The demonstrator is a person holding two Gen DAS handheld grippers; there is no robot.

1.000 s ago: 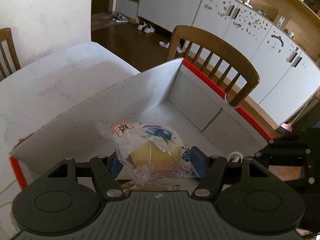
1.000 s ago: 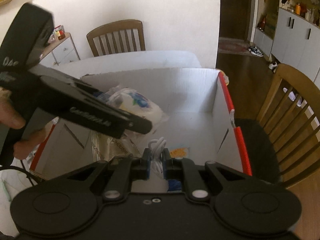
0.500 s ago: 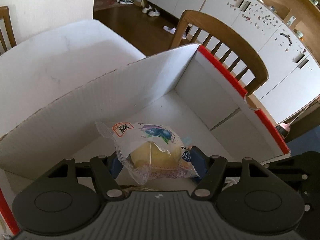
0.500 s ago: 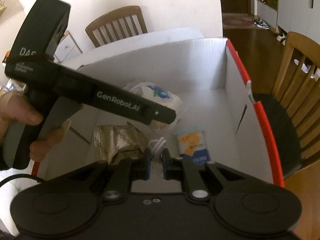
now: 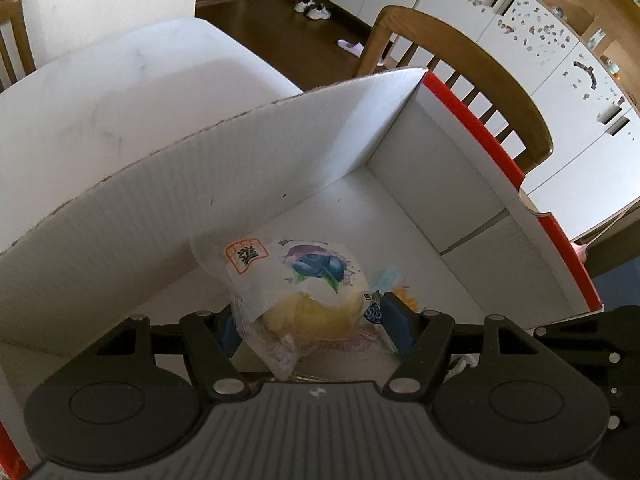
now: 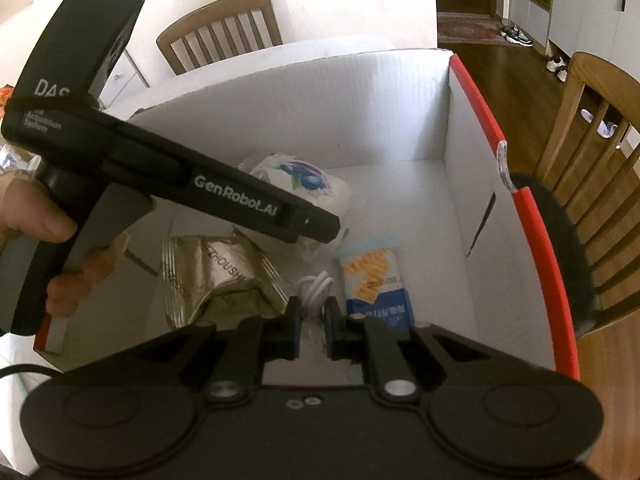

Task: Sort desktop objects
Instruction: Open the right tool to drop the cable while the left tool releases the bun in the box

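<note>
Bun pack (image 5: 304, 292) sits clamped in the left claw (image 5: 310, 330), held inside the white box (image 5: 224, 184) above its floor. Right claw (image 6: 312, 320) is clenched on a white cable (image 6: 316, 286), over a foil bag (image 6: 216, 276) and blue snack pack (image 6: 376, 280) lying in the box.

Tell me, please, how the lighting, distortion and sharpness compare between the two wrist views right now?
Left wrist view: strong fisheye bending of the cardboard box walls; the wrapped bun in the left gripper is sharp, the far cabinets soft and bright. Right wrist view: the same curvature, the wall washed out at top, the foil packet catching glare, the right gripper dark in the foreground.
</note>
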